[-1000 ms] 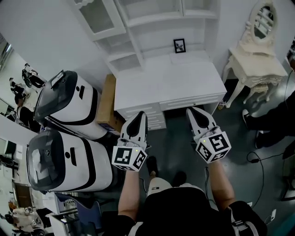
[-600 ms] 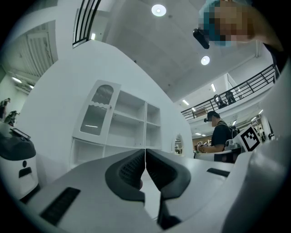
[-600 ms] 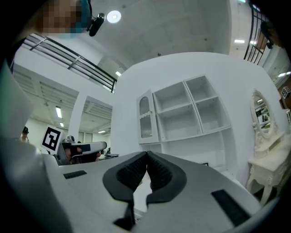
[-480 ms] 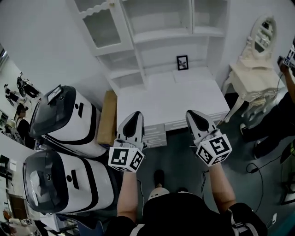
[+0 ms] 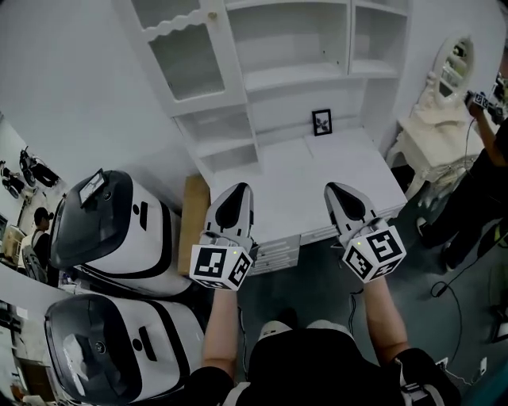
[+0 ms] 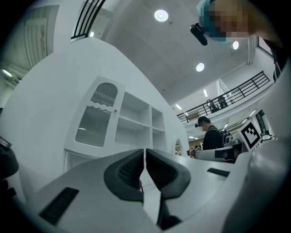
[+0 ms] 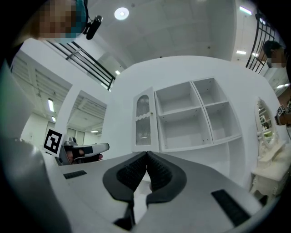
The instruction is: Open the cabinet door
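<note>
The white hutch on the desk has one glazed cabinet door [image 5: 186, 51] at its left, closed, with a small knob [image 5: 211, 16] on its right edge. Open shelves [image 5: 298, 47] fill the remaining width. My left gripper [image 5: 236, 193] is shut and empty, held over the desk's front left part, well short of the door. My right gripper [image 5: 333, 190] is shut and empty beside it, over the desktop [image 5: 317, 170]. In the left gripper view the door [image 6: 95, 120] stands ahead beyond the shut left gripper [image 6: 144, 152]. In the right gripper view the door [image 7: 143, 120] shows above the right gripper [image 7: 147, 154].
A small framed picture [image 5: 321, 121] stands at the back of the desk. Desk drawers [image 5: 278, 252] face me. Two large white-and-black pods [image 5: 119, 222] and a cardboard box [image 5: 193, 210] crowd the left. A white dressing table [image 5: 436, 119] and a person [image 5: 476, 174] are at right.
Both grippers have moved forward and up, from in front of the drawers to over the desktop. More of the hutch and its glazed door has come into the head view.
</note>
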A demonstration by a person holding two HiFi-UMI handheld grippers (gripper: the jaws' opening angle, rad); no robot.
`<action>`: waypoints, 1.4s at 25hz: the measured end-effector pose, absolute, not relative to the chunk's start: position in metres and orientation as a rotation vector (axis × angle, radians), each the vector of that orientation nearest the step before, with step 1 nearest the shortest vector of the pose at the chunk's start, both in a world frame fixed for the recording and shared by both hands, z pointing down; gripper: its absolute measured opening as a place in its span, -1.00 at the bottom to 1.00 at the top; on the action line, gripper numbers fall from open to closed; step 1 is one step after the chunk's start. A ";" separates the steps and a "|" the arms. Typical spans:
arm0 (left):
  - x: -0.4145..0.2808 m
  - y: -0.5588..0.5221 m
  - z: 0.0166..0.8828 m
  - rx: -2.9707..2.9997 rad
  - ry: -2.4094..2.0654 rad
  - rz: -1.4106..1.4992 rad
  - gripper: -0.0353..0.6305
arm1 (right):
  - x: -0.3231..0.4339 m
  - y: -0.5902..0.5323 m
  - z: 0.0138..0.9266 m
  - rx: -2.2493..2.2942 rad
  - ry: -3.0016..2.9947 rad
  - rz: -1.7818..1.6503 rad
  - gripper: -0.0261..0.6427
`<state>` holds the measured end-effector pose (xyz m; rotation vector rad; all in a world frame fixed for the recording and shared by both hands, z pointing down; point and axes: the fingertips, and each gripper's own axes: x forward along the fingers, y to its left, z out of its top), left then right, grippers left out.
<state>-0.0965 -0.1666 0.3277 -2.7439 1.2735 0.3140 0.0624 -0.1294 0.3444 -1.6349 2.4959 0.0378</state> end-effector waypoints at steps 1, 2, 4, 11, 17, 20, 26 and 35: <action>-0.102 -0.174 0.326 -2.744 1.263 0.315 -0.82 | 0.058 -0.136 0.343 -1.647 2.490 0.047 -0.87; -0.106 -0.182 0.325 -2.744 1.254 0.315 -0.82 | 0.053 -0.141 0.341 -1.658 2.487 0.054 -0.87; -0.115 -0.197 0.322 -2.743 1.244 0.320 -0.82 | 0.046 -0.152 0.338 -1.675 2.487 0.063 -0.87; -0.123 -0.237 0.297 -2.715 1.206 0.362 -0.82 | 0.028 -0.189 0.315 -1.688 2.509 0.120 -0.87; -0.113 -0.268 0.274 -2.675 1.185 0.391 -0.82 | 0.023 -0.224 0.290 -1.643 2.529 0.180 -0.87; -0.105 -0.287 0.264 -2.646 1.188 0.361 -0.76 | 0.028 -0.245 0.281 -1.614 2.529 0.199 -0.87; -0.095 -0.333 0.233 -2.579 1.230 0.352 -0.66 | 0.044 -0.296 0.248 -1.553 2.523 0.236 -0.87; -0.069 -0.391 0.181 -2.468 1.275 0.367 -0.57 | 0.059 -0.354 0.210 -1.439 2.590 0.346 -0.87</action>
